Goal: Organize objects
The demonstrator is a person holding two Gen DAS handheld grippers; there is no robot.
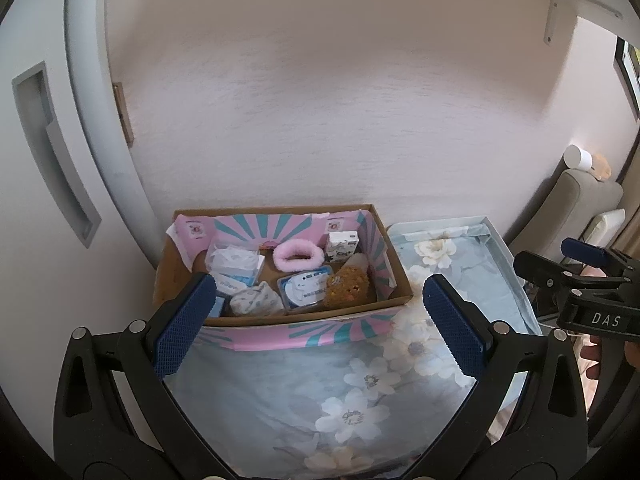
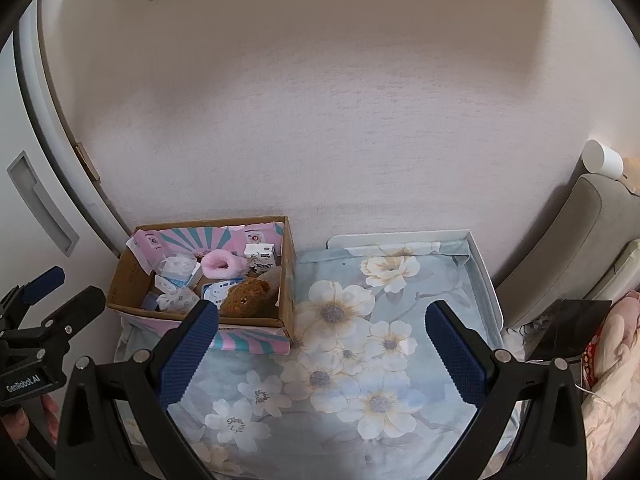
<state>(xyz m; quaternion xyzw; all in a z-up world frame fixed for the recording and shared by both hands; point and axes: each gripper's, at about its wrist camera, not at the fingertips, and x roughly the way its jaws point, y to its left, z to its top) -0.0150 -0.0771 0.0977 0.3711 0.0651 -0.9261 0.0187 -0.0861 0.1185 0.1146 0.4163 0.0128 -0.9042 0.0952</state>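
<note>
Left tongs (image 1: 320,320): spread wide, nothing between the blue pads; they frame the lower middle of the left wrist view and face the box, likely ready for a reach.
Right tongs (image 2: 322,354): spread wide and empty; in the right wrist view they sit over the bare floral cloth, right of the box.
Cardboard box (image 1: 394,280): centre of the left view, centre left of the right view; open top, flaps folded out so the pink and teal print shows, back edge against the wall, which keeps it from sliding.
Box contents: pink fluffy band (image 1: 298,256) at the back; small printed carton (image 1: 341,245) upright in the back right corner; brown plush toy (image 1: 346,285) at the front right; clear-lidded pack (image 1: 305,290) just left of the plush; tissue packs (image 1: 234,266) and a rolled printed cloth (image 1: 256,300) at the left. All are packed close, touching.
Floral cloth (image 2: 352,360): covers the surface below and right of the box; no loose item shows on it.
White tray (image 2: 486,276): its rim shows at the cloth's right and back edges.
Task state: judged near done or at a pause, since every small object seen lies inside the box.
</note>
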